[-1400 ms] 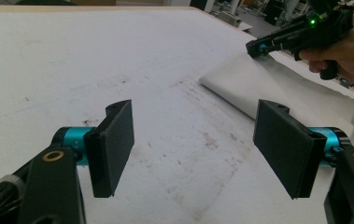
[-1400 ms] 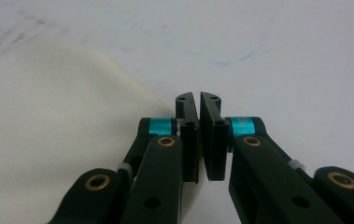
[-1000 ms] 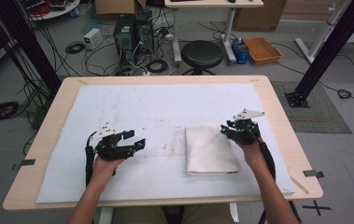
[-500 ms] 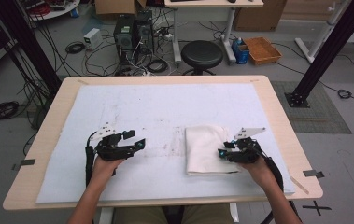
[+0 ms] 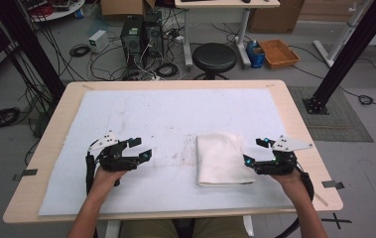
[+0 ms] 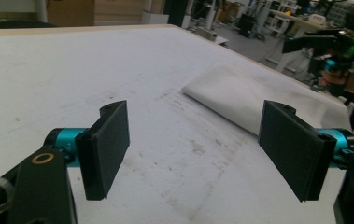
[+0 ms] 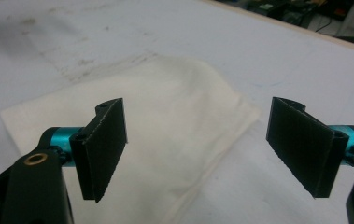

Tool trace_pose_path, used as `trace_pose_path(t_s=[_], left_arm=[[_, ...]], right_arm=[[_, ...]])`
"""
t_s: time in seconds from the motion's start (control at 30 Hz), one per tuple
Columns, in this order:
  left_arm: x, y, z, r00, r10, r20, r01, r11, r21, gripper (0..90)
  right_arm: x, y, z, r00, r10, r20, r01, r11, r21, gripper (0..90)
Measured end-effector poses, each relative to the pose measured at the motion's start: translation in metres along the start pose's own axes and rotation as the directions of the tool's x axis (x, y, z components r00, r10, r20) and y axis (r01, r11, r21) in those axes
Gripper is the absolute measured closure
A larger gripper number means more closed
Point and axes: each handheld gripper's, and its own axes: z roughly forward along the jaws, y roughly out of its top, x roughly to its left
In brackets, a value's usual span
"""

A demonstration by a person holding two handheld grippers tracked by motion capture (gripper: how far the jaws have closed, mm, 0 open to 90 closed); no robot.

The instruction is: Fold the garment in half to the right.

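Note:
A folded white cloth (image 5: 222,158) lies flat on the white mat (image 5: 175,114), right of the middle. My right gripper (image 5: 254,151) sits just off the cloth's right edge, pointing left at it. Its jaws have just been opening and stand wide, with nothing pressed between them. In the right gripper view the cloth (image 7: 165,116) lies below and beyond my open right gripper (image 7: 195,149). My left gripper (image 5: 142,148) rests on the mat left of the cloth; its jaws have just opened slightly further and hold nothing. The left gripper view has my left gripper (image 6: 200,149) facing the cloth (image 6: 254,100).
The mat covers most of a wooden table (image 5: 294,114); faint dirty marks run beside the cloth. Beyond the far edge stand a black stool (image 5: 215,57), computer cases (image 5: 138,32), floor cables and an orange basket (image 5: 277,52). Black frame posts (image 5: 342,54) rise at both sides.
My right gripper has drawn back from the cloth's far right corner toward the near edge and off its right side, and its jaws have opened wide. The left hand has stayed put.

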Motion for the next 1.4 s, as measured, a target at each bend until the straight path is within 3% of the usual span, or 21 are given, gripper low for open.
trace_pose_path(t_s=[0.1,0.2,0.43,0.7,1.13,1.4], left_arm=[[0.001,-0.001,-0.003,0.9994,0.019,0.028,-0.019,0.9998,0.007,25.0],[0.003,-0.001,-0.005,0.999,0.022,0.04,-0.022,0.9997,0.006,25.0],[0.004,-0.003,-0.005,0.998,0.044,0.044,-0.045,0.9987,0.022,25.0],[0.006,-0.003,-0.01,0.9953,0.081,0.053,-0.082,0.9966,0.011,25.0],[0.002,-0.004,-0.009,0.9945,0.083,0.065,-0.085,0.9958,0.034,25.1],[0.004,-0.004,-0.01,0.9958,0.077,0.049,-0.079,0.9965,0.03,25.1]], right_arm=[[-0.01,-0.002,-0.008,0.9991,0.035,0.023,-0.034,0.999,-0.042,20.0],[-0.016,-0.004,-0.013,0.9969,0.056,0.056,-0.054,0.998,-0.042,20.0],[-0.024,-0.007,-0.02,0.9931,0.087,0.079,-0.083,0.995,-0.046,19.8],[-0.025,-0.012,-0.025,0.993,0.073,0.092,-0.07,0.997,-0.032,19.8],[-0.021,-0.012,-0.023,0.9904,0.069,0.12,-0.066,0.997,-0.032,19.8],[-0.02,-0.013,-0.019,0.9914,0.071,0.11,-0.069,0.997,-0.019,19.8]])
